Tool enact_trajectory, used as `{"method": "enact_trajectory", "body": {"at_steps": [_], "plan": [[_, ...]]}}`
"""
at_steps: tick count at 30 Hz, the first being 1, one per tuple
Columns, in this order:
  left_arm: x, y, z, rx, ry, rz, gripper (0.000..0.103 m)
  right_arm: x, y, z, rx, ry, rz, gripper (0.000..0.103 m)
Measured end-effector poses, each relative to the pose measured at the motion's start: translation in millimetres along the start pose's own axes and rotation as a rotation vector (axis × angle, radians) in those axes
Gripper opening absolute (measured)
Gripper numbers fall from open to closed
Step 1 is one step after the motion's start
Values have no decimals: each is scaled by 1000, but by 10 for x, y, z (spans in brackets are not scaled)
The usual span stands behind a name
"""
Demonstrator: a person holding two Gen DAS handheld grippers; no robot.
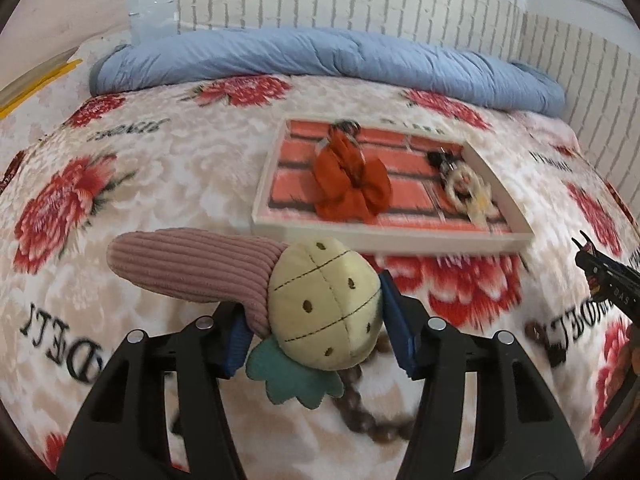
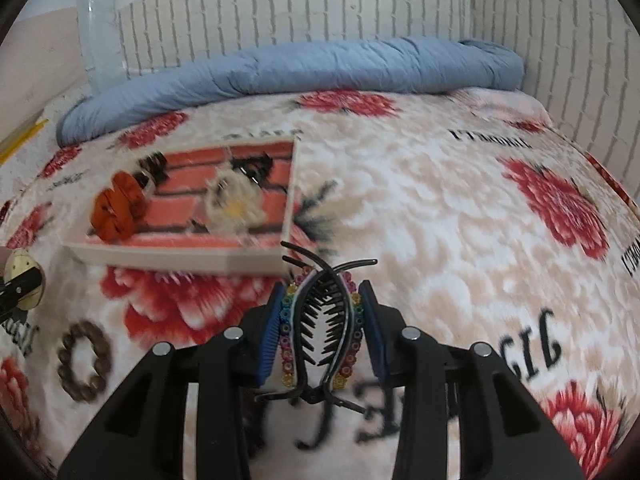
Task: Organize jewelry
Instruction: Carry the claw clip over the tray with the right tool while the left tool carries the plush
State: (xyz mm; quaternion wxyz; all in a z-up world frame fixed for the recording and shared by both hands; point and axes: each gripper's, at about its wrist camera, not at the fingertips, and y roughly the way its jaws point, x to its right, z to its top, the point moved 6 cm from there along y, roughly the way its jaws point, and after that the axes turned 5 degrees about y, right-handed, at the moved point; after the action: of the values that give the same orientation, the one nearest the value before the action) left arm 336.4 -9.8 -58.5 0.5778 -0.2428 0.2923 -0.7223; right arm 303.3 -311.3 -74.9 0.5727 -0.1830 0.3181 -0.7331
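My left gripper (image 1: 316,320) is shut on a plush pineapple charm (image 1: 324,304) with a pink corduroy tail, held above the bed in front of the white tray (image 1: 384,238). The tray holds an orange scrunchie (image 1: 350,176), a cream flower clip (image 1: 466,184) and a small black clip (image 1: 440,158). My right gripper (image 2: 322,328) is shut on a black hair claw with rainbow beads (image 2: 320,332), just right of the tray's near corner (image 2: 256,262). A brown bead bracelet (image 2: 84,360) lies on the blanket, partly hidden under the charm in the left wrist view (image 1: 360,412).
A floral blanket (image 2: 440,208) covers the bed. A rolled blue quilt (image 2: 288,68) lies along the far edge against the white brick wall. The right gripper's tip (image 1: 600,276) shows at the right edge of the left wrist view.
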Motion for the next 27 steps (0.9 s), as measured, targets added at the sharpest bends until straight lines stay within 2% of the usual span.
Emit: {"method": "enact_trajectory", "body": {"at_steps": [7,15,21,27], "plan": [[-99,277,685,50,12,40,56,-451,203,587,62,-43,35,38],[-25,804,1169,56,46,56,56,-768,770,884,31,-52,54,38],[18,1263,1138,-13,73,72,57,-850,1108,817,-13,-73,39,38],[20,1482,1048,-47,101,80,56,-919,1337,741,-46,-91,33,38]]}}
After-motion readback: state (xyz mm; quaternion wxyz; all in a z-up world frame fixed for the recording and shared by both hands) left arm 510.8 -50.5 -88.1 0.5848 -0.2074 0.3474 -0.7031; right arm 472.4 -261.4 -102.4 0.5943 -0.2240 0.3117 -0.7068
